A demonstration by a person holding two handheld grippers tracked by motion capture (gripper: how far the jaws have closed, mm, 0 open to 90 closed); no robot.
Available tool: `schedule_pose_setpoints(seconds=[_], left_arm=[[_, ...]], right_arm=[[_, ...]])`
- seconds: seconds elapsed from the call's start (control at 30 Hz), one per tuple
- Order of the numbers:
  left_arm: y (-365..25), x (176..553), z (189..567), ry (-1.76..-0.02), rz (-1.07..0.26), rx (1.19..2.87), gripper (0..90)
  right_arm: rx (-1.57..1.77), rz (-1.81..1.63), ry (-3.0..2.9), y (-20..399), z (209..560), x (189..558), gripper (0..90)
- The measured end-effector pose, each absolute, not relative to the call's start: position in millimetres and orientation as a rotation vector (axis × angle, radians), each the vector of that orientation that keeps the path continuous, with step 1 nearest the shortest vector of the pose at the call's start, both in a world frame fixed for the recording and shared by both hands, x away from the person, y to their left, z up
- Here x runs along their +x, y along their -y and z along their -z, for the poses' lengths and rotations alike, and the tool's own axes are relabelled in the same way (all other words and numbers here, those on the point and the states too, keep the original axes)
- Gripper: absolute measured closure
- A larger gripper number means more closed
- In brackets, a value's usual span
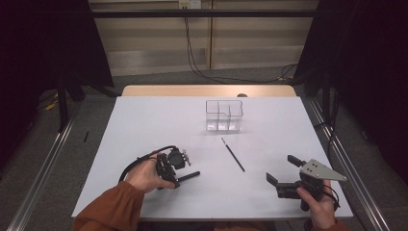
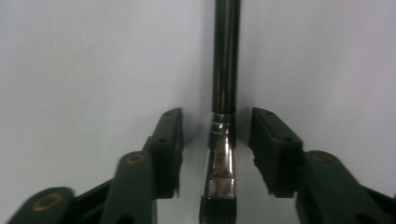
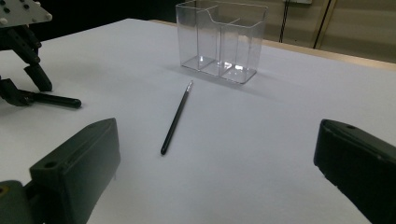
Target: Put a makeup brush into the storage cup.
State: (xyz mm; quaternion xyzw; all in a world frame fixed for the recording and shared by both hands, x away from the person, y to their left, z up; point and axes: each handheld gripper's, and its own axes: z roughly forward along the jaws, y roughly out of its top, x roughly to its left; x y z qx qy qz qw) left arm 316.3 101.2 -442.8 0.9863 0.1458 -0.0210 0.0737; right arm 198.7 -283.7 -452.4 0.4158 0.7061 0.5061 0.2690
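Black jaws of the left gripper stand on either side of a flat paintbrush, level with its metal collar, with a sliver of white table showing on each side, so the pads do not press yet and nothing is lifted. That brush lies flat at the near left of the table, its dark handle poking out toward the middle. At the far middle, the clear divided holder stands with nothing in it. Between it and the right gripper, whose jaws gape wide and bare, lies a thin brush, untouched. Judging by this, the job is barely begun: both brushes seem left to stow.
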Motion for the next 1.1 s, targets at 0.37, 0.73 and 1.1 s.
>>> schedule_pose_setpoints(seconds=[0.37,0.73,1.1], left_arm=[[-100.3,318.1,443.7,-0.469,0.066,2.957,72.8],[-99.0,319.8,442.1,-0.458,0.094,2.977,77.6],[-112.4,324.2,439.4,-0.542,0.117,2.883,78.0]], right_arm=[[1.126,-1.364,-1.912,283.3,452.9,199.2,0.0],[1.128,-1.359,-1.927,282.7,453.9,200.0,0.0],[1.129,-1.358,-1.926,283.0,453.7,199.9,0.0]])
